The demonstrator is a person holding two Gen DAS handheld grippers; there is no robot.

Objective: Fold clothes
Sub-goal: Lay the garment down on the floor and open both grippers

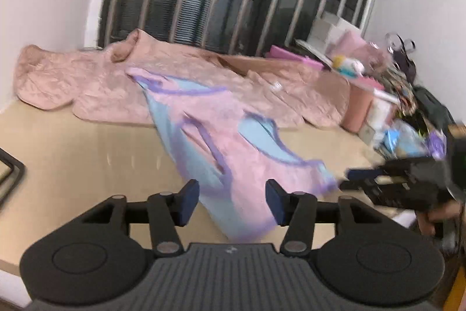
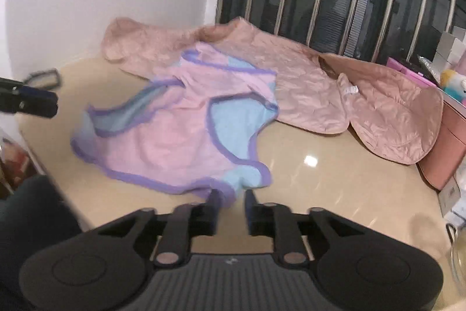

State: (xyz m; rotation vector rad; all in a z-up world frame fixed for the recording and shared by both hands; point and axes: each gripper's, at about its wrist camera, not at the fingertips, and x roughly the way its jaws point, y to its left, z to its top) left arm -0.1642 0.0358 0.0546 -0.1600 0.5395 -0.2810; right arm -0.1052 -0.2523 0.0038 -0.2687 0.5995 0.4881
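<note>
Pink-and-blue garment (image 2: pixel 186 130) on beige table (image 2: pixel 320 174)

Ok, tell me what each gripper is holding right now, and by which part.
Nothing held. The left gripper and right gripper stand open over the pink garment's near hem.

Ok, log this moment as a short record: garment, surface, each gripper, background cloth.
garment: pink and blue top with purple trim, spread crumpled, unfolded
surface: glossy beige table
left gripper: jaws apart, fabric between them, not pinched
right gripper: jaws apart at the top's near hem, not clamped
background cloth: pink quilted cover, behind the top, partly under it
</note>
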